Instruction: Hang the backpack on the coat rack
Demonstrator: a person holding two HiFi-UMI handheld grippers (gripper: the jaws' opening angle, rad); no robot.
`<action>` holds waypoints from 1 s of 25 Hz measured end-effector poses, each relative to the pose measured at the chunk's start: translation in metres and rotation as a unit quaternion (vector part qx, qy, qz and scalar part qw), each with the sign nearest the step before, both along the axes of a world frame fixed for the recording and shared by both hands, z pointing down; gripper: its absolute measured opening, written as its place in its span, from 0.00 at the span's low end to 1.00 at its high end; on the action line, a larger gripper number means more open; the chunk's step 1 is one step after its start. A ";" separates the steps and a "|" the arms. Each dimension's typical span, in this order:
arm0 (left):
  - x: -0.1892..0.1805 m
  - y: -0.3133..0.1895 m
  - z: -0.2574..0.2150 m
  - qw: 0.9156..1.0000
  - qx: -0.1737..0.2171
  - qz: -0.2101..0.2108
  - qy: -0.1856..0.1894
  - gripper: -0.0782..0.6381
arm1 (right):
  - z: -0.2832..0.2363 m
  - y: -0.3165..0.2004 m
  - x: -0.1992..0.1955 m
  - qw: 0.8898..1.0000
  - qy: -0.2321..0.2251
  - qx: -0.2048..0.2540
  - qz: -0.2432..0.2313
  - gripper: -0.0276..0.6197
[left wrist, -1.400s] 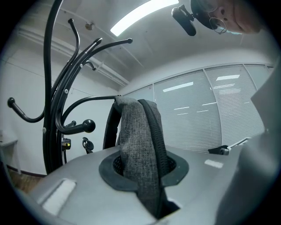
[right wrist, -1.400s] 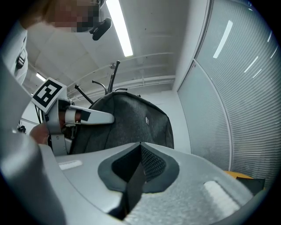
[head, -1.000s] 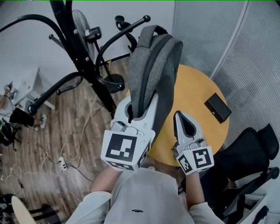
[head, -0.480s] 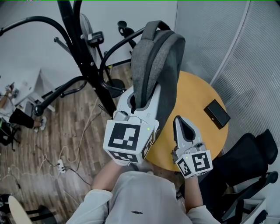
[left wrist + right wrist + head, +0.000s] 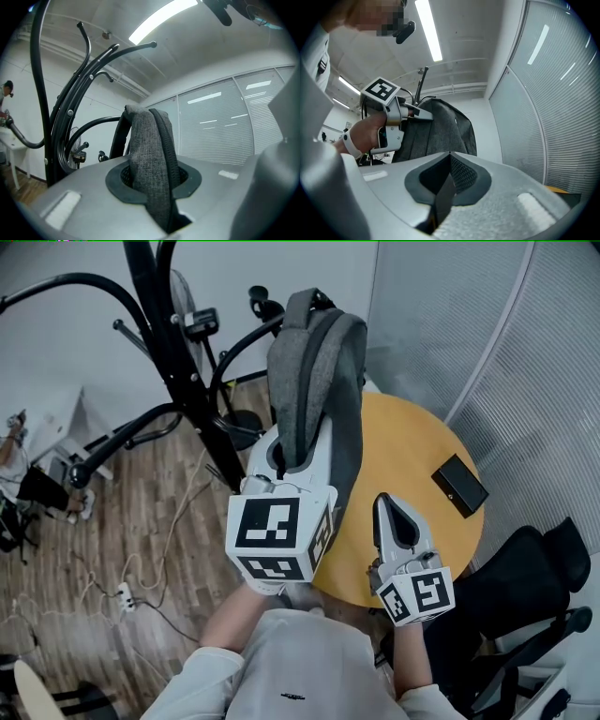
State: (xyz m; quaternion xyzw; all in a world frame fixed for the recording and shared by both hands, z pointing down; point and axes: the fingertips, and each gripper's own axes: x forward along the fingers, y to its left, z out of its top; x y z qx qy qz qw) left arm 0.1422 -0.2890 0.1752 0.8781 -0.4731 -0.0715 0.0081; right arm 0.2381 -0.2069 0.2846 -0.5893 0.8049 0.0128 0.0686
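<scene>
A grey backpack (image 5: 314, 381) hangs upright in the air in the head view, its top loop close beside a curved arm of the black coat rack (image 5: 178, 362). My left gripper (image 5: 289, 457) is shut on the backpack's strap (image 5: 151, 159), which runs up between the jaws in the left gripper view. The rack's hooks (image 5: 70, 117) rise just left of the strap there. My right gripper (image 5: 397, 519) hovers over the table's near edge, shut with nothing in it. From the right gripper view its jaws (image 5: 449, 161) point toward the backpack (image 5: 440, 126) and the left gripper (image 5: 389, 112).
A round wooden table (image 5: 412, 446) lies under and right of the backpack, with a small black box (image 5: 459, 486) on it. A black office chair (image 5: 534, 587) stands at lower right. Frosted glass walls close the right side. Cables and clutter lie on the wood floor (image 5: 122, 549) at left.
My left gripper has carried the backpack slightly up and left, nearer the rack's arm. The right gripper has stayed put.
</scene>
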 end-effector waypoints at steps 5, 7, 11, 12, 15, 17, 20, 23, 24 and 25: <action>-0.006 -0.001 0.010 1.000 -0.012 -0.010 0.001 0.25 | 0.004 0.001 -0.004 1.000 0.000 -0.005 -0.003 0.05; -0.009 0.002 0.011 1.000 -0.011 -0.013 -0.001 0.25 | 0.005 0.003 -0.009 1.000 0.000 -0.007 -0.006 0.05; -0.011 0.008 0.016 1.000 -0.012 -0.015 -0.006 0.25 | 0.009 0.006 -0.015 1.000 -0.002 -0.012 -0.010 0.05; -0.012 0.009 0.018 1.000 -0.013 -0.015 -0.005 0.25 | 0.010 0.006 -0.016 1.000 -0.003 -0.014 -0.011 0.05; -0.017 0.012 0.023 1.000 -0.015 -0.016 -0.002 0.25 | 0.015 0.006 -0.022 1.000 -0.004 -0.018 -0.014 0.05; -0.020 0.013 0.026 1.000 -0.019 -0.018 -0.002 0.26 | 0.017 0.006 -0.025 1.000 -0.005 -0.021 -0.015 0.05; -0.024 0.014 0.030 0.999 -0.022 -0.024 -0.006 0.27 | 0.017 0.006 -0.028 1.000 -0.005 -0.022 -0.018 0.05; -0.029 0.015 0.035 0.999 -0.026 -0.031 -0.009 0.29 | 0.019 0.007 -0.032 1.000 -0.006 -0.023 -0.021 0.05; -0.031 0.014 0.036 0.999 -0.029 -0.033 -0.008 0.30 | 0.020 0.006 -0.033 0.999 -0.006 -0.025 -0.022 0.05; -0.034 0.014 0.037 0.999 -0.031 -0.036 -0.007 0.31 | 0.021 0.006 -0.035 0.999 -0.006 -0.026 -0.024 0.05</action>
